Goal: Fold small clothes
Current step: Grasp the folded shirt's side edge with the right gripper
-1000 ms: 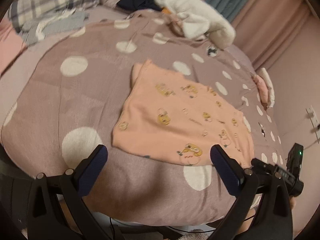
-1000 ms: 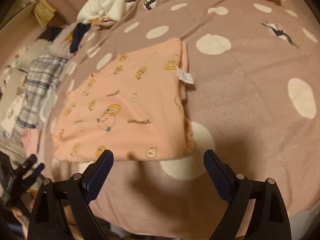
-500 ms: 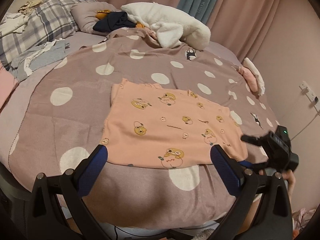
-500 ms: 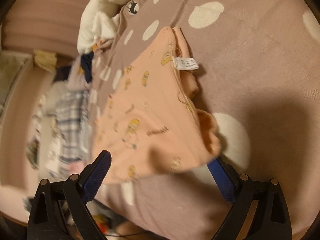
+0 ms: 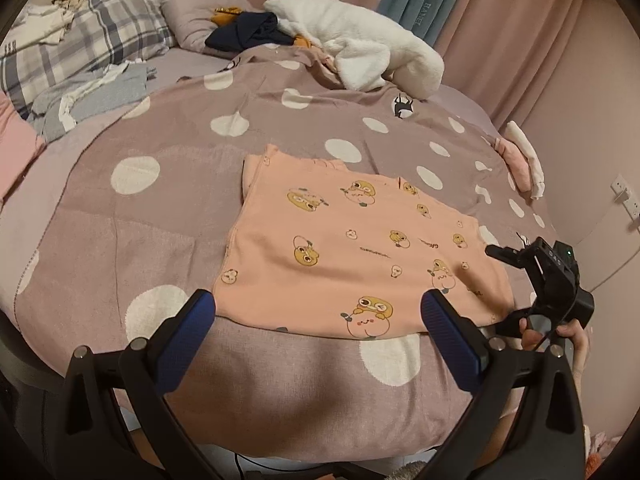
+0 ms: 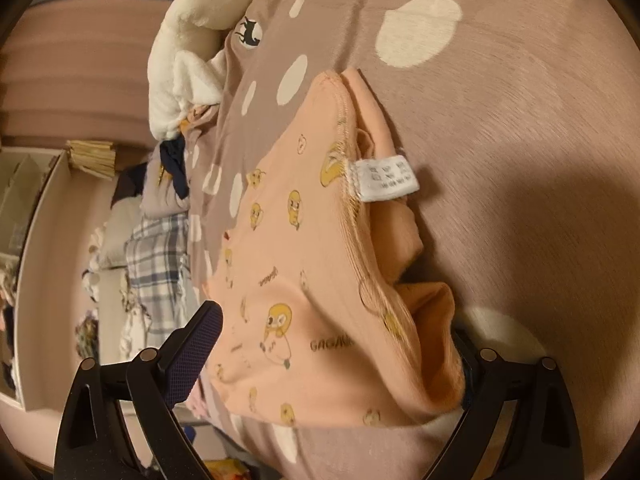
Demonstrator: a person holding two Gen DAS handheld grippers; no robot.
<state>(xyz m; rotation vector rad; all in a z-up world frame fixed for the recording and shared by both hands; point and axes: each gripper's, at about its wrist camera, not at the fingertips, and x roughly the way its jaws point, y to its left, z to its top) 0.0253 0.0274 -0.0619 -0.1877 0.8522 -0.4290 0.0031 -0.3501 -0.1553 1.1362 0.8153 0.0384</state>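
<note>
On the dotted bed cover (image 5: 168,216) lies the peach garment (image 5: 352,248); right gripper (image 6: 332,364) fingers spread around its corner, left gripper (image 5: 320,316) apart, empty. Closing shallow might catch one layer only.

So the peach cartoon-print folded garment (image 5: 352,256) lies flat on the mauve polka-dot blanket (image 5: 160,220), near its front edge. The left gripper (image 5: 318,320) hangs just in front of that near hem, and the right gripper (image 5: 540,280) sits at the garment's right corner. Behind it, the white fluffy throw (image 5: 360,44) is piled at the far side, with the grey plaid pillow (image 5: 88,44) off to the back left.
</note>
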